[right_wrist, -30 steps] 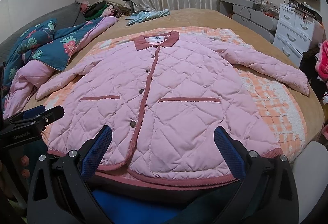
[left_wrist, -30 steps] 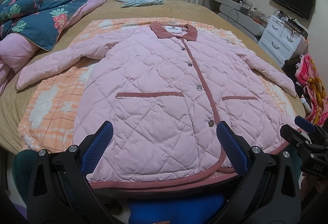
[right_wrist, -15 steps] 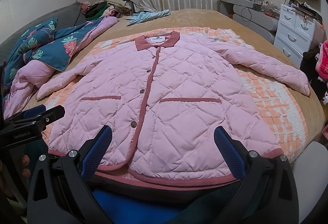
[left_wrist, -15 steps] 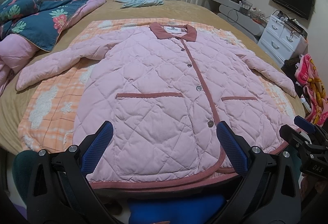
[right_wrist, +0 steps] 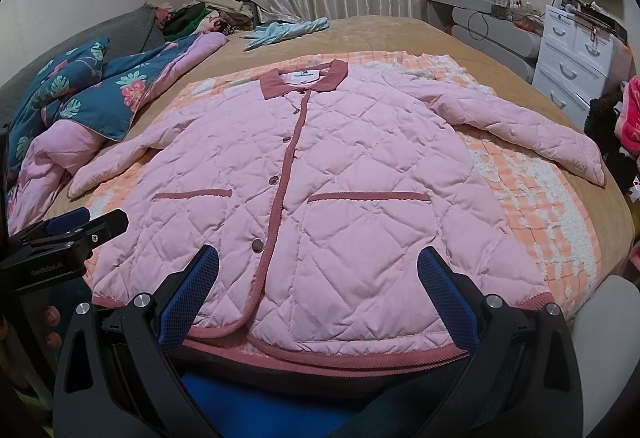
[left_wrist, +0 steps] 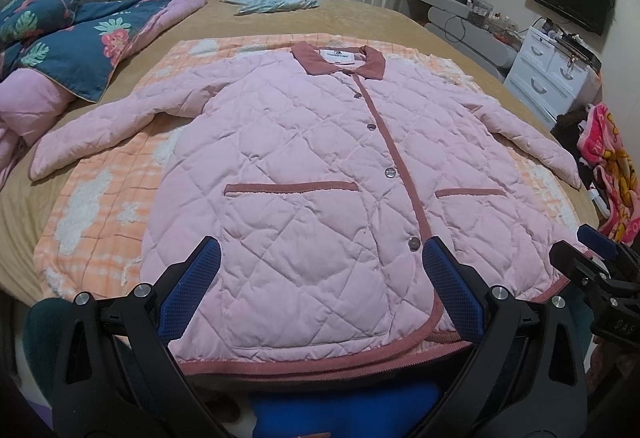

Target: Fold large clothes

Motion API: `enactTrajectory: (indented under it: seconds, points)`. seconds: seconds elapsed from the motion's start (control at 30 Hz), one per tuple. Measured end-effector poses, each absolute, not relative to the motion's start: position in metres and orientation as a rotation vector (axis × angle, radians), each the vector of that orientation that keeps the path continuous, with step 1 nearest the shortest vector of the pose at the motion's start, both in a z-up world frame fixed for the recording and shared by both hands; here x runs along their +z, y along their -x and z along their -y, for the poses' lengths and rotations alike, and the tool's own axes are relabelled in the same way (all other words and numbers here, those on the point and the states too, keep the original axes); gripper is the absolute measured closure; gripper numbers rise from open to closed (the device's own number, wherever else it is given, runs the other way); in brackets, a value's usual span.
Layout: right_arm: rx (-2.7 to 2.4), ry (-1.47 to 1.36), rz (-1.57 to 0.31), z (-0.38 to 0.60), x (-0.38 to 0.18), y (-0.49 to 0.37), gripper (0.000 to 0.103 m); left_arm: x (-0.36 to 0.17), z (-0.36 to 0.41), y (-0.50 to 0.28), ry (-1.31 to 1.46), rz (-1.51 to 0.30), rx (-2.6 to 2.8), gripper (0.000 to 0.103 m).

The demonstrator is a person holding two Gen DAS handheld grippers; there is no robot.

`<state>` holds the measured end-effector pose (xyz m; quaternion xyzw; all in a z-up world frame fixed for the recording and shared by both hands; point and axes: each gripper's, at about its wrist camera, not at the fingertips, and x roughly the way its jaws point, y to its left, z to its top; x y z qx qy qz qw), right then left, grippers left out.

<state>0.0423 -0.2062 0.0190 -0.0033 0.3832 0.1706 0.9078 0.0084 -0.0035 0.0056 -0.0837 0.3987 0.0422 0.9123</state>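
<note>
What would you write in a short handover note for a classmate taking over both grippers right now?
Left gripper: open, holding nothing, hovering by the jacket's hem.
Right gripper: open, holding nothing, also by the hem.
Pink quilted jacket: lies flat, front up and buttoned, on the orange checked blanket on the bed; both sleeves spread out to the sides.
Done: jacket laid out.
Left: every fold. Probably bring the sleeves in first, then fold the body.

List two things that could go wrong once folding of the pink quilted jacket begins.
The puffy pink quilted jacket may spring open after a fold, being thick. It lies on a loose orange checked blanket, so the open left tongs or right tongs could pinch blanket with the hem.
</note>
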Motion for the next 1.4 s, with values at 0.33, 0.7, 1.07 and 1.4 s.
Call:
enactTrajectory:
  seconds: [0.33,0.7,1.07,1.4]
  points:
    - [0.338,0.012,-0.787,0.201,0.024,-0.074,0.004,0.005,0.0,-0.043,0.174,-0.822,0.077,0.008]
    - [0.304,-0.013,-0.773,0.202,0.041,-0.136,0.004,0.017,-0.001,-0.099,0.164,-0.814,0.074,0.008]
    - [0.251,-0.047,-0.765,0.206,0.059,-0.194,0.004,0.03,0.001,-0.164,0.164,-0.81,0.06,0.008]
    - [0.175,-0.15,-0.747,0.227,0.069,-0.265,0.004,0.032,0.001,-0.221,0.181,-0.818,0.061,0.008]
